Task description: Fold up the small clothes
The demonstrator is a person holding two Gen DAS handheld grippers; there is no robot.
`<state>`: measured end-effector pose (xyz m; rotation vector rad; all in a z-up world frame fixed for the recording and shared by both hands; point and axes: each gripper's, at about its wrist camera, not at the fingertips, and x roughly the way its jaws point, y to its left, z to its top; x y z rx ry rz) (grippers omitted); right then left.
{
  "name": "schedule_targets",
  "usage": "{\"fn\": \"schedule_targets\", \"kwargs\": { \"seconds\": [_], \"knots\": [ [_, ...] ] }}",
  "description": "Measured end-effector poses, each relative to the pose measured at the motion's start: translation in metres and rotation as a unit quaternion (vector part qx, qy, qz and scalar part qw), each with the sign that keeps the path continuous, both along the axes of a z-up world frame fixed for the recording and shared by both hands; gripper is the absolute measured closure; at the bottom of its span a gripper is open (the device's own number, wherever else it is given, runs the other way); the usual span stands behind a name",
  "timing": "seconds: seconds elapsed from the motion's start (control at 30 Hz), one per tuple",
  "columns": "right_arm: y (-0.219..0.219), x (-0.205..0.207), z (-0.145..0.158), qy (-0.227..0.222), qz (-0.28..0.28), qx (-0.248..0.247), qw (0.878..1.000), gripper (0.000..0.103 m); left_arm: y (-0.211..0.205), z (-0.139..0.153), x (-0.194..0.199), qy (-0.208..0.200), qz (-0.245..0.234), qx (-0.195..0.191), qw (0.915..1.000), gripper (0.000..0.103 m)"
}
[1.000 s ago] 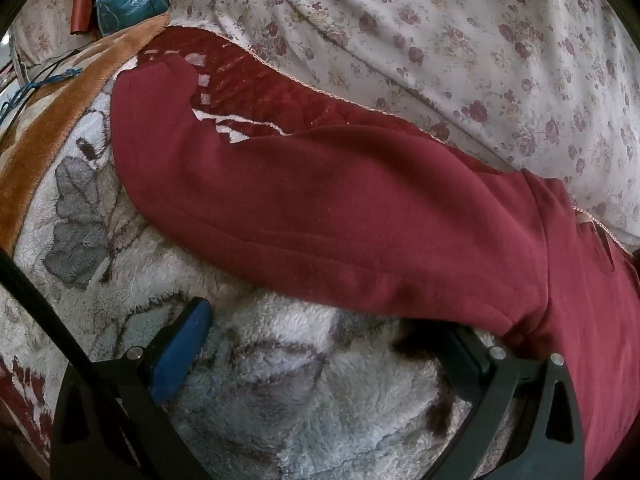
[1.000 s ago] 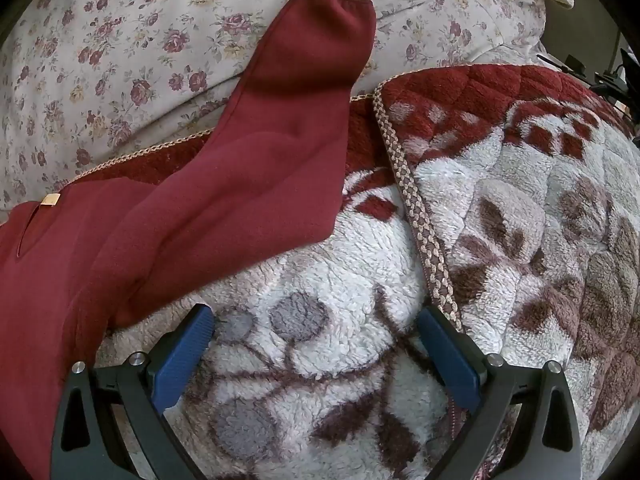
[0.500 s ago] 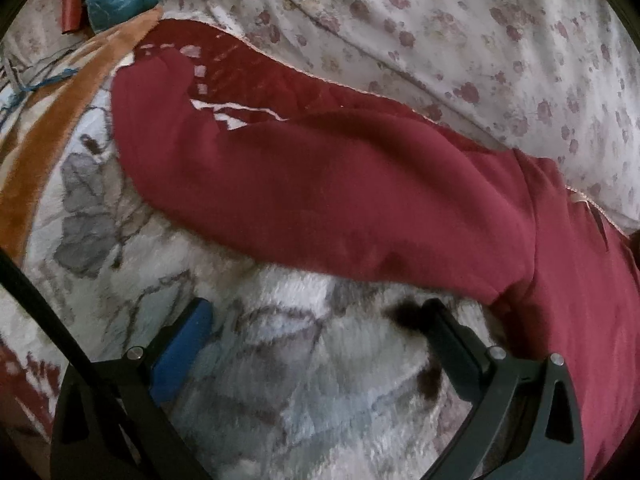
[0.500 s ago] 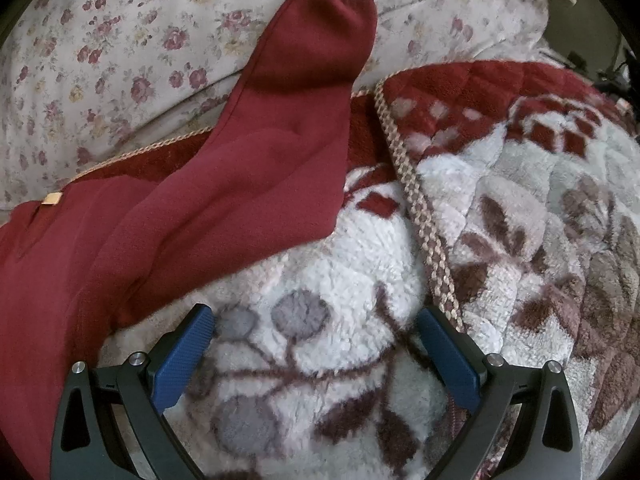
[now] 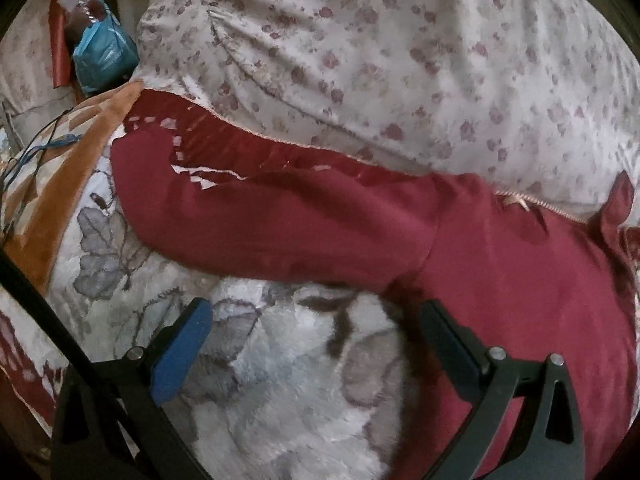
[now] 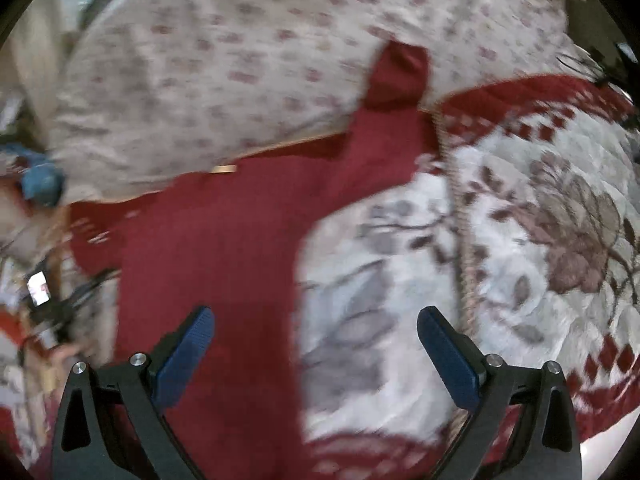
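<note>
A dark red long-sleeved top [image 5: 500,264] lies spread flat on a fluffy white floral blanket [image 5: 280,380]. Its one sleeve [image 5: 260,216] stretches out to the left in the left wrist view. In the right wrist view the top's body [image 6: 208,264] lies at centre left and the other sleeve [image 6: 396,92] runs up onto the floral quilt. My left gripper [image 5: 316,320] is open and empty, just below the sleeve near the armpit. My right gripper [image 6: 316,328] is open and empty, above the top's right side edge.
A cream quilt with small red flowers [image 5: 400,60] is bunched up behind the top. A blue bag [image 5: 102,56] lies at the far left. Cables [image 5: 32,152] lie on an orange blanket edge. A braided trim [image 6: 460,216] crosses the white blanket.
Both grippers have pulled back and up from the blanket. The right one swung left, so the top's body is now under it. The top has not moved.
</note>
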<state>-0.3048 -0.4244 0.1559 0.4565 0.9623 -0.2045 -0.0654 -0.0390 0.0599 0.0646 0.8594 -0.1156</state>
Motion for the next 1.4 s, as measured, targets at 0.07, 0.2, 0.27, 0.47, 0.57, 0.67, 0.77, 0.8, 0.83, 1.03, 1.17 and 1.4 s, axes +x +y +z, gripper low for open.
{"fn": "schedule_targets", "kwargs": {
  "seconds": [0.07,0.2,0.27,0.47,0.57,0.67,0.77,0.8,0.83,1.03,1.17,1.4],
  "knots": [
    [0.021,0.001,0.011,-0.010,0.024,0.010,1.000,0.000,-0.001,0.003,-0.003,0.000,0.000,-0.008,1.0000,0.000],
    [0.069,0.030,0.010,-0.022,0.070,0.023,0.997,0.000,-0.003,0.007,-0.008,-0.010,-0.001,-0.002,0.9999,0.000],
    [0.093,0.054,0.003,-0.031,0.077,0.011,0.997,0.000,-0.003,0.010,-0.007,-0.013,-0.004,0.004,0.9999,0.000],
    [0.130,0.116,-0.028,-0.043,0.059,-0.058,0.996,0.000,-0.003,0.011,-0.003,-0.017,-0.005,0.000,0.9998,0.000],
    [0.139,0.139,-0.047,-0.037,0.048,-0.087,0.994,0.000,-0.005,0.009,-0.002,-0.019,-0.009,0.009,0.9997,0.000],
    [0.142,0.156,-0.063,-0.026,0.042,-0.094,0.994,0.000,-0.003,0.007,0.002,-0.015,-0.007,0.003,0.9999,0.000],
    [0.146,0.167,-0.076,-0.018,0.038,-0.095,0.995,0.000,-0.002,0.006,0.005,-0.013,-0.003,-0.001,0.9999,0.000],
    [0.147,0.169,-0.079,-0.017,0.039,-0.097,0.994,0.000,-0.002,0.005,0.006,-0.014,-0.002,0.000,0.9999,0.000],
    [0.149,0.171,-0.081,-0.017,0.039,-0.098,0.994,0.000,-0.002,0.005,0.006,-0.014,-0.001,0.000,0.9999,0.000],
    [0.159,0.180,-0.084,-0.021,0.049,-0.118,0.992,0.000,-0.005,0.002,0.008,-0.012,-0.002,0.001,0.9999,0.000],
    [0.158,0.183,-0.091,-0.017,0.039,-0.113,0.993,0.000,-0.006,0.001,0.008,-0.013,-0.003,0.002,0.9999,0.000],
    [0.159,0.185,-0.097,-0.011,0.029,-0.118,0.993,0.000,-0.008,-0.001,0.009,-0.010,-0.004,0.001,0.9999,0.000]
  ]
}}
